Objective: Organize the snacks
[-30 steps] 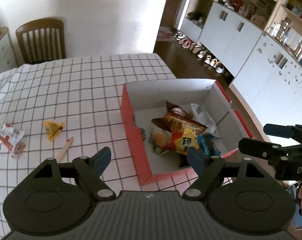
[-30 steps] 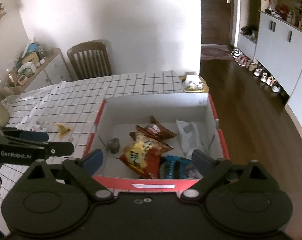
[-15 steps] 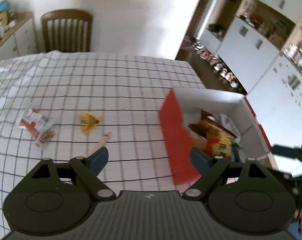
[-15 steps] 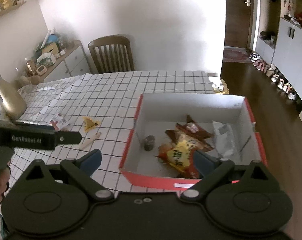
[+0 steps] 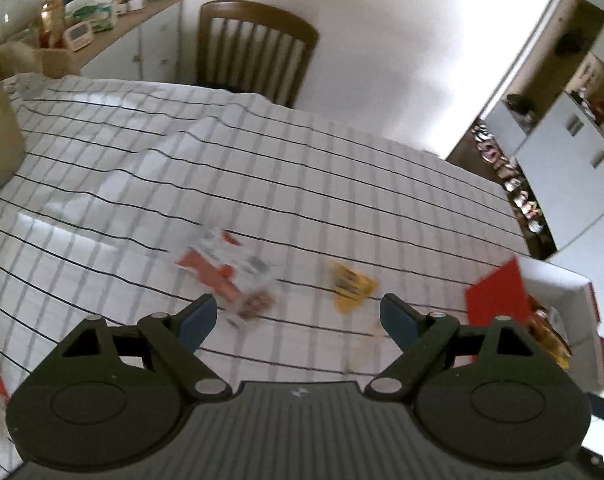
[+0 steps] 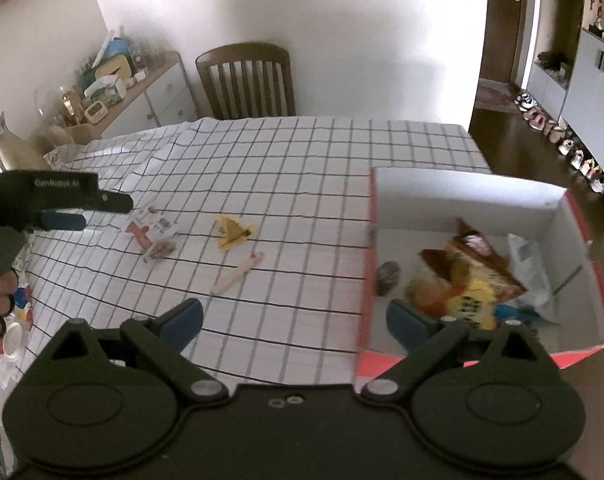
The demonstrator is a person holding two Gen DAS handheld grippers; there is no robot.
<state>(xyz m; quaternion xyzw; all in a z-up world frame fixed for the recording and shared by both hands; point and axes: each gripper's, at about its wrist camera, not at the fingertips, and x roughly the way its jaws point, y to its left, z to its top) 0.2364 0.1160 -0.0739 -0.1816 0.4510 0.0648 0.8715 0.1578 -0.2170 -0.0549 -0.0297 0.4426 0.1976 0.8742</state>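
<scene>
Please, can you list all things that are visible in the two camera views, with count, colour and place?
red box: one, red outside, white inside, right on table
bagged snacks: several, orange, brown, blue, white, inside box
red-white packet: one, on cloth, left
yellow wrapper: one, centre
pale stick snack: one, near yellow wrapper
tablecloth: one, white, black grid
chair: one, brown, behind table
left hand-held gripper: one, black, open, above packet
right hand-held gripper: one, black, open, empty
</scene>
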